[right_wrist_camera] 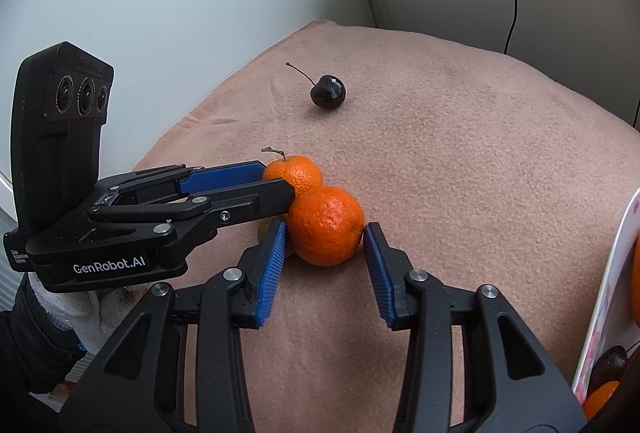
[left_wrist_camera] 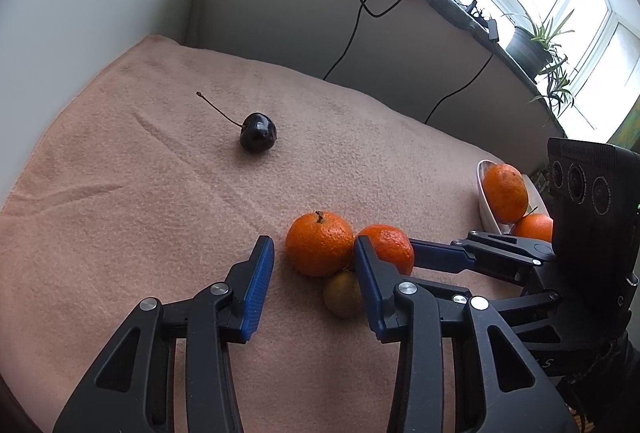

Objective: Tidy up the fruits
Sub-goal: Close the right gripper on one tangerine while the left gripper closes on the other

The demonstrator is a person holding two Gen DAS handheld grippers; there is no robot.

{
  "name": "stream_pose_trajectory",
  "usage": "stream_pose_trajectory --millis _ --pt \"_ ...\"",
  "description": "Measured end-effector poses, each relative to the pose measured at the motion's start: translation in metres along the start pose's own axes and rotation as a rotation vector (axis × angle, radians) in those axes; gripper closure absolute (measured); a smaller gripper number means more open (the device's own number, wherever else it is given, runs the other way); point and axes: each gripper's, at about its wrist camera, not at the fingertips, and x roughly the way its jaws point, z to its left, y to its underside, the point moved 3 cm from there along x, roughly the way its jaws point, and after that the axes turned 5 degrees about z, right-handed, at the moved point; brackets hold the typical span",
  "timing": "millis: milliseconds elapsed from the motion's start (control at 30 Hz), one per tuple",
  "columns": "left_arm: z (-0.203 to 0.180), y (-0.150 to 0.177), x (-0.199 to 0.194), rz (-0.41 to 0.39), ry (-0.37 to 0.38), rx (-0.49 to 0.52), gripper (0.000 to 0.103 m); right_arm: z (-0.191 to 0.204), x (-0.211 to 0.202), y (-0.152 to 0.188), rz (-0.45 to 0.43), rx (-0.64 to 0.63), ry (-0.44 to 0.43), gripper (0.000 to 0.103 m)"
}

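Note:
Two mandarins lie touching on the peach cloth (left_wrist_camera: 120,193), with a small brownish-green fruit (left_wrist_camera: 342,293) tucked against them. My left gripper (left_wrist_camera: 315,243) straddles the stemmed mandarin (left_wrist_camera: 319,243). Its right pad touches the peel, while a strip of cloth shows between the left pad and the fruit, so it is open. My right gripper (right_wrist_camera: 326,227) is shut on the second mandarin (right_wrist_camera: 326,231), with both blue pads against its sides. A dark cherry (left_wrist_camera: 258,132) with a long stem lies alone farther back.
At the right a white dish (left_wrist_camera: 486,201) holds two mandarins (left_wrist_camera: 505,193). In the right wrist view its patterned rim (right_wrist_camera: 600,305) shows with a cherry (right_wrist_camera: 608,363) inside. Black cables hang down the wall behind, and a potted plant (left_wrist_camera: 536,41) stands on the sill.

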Motion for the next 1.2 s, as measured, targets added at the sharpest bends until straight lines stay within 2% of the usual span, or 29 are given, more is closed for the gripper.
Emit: stream_pose_trajectory --millis 333,1200 --pt "-0.002 -0.002 0.002 -0.003 0.006 0.001 0.070 -0.002 -0.002 0.002 -0.003 0.010 0.000 0.063" --pt "-0.001 -0.002 -0.002 -0.024 0.006 -0.009 0.073 -0.004 -0.010 0.004 -0.029 0.016 0.008 0.066"
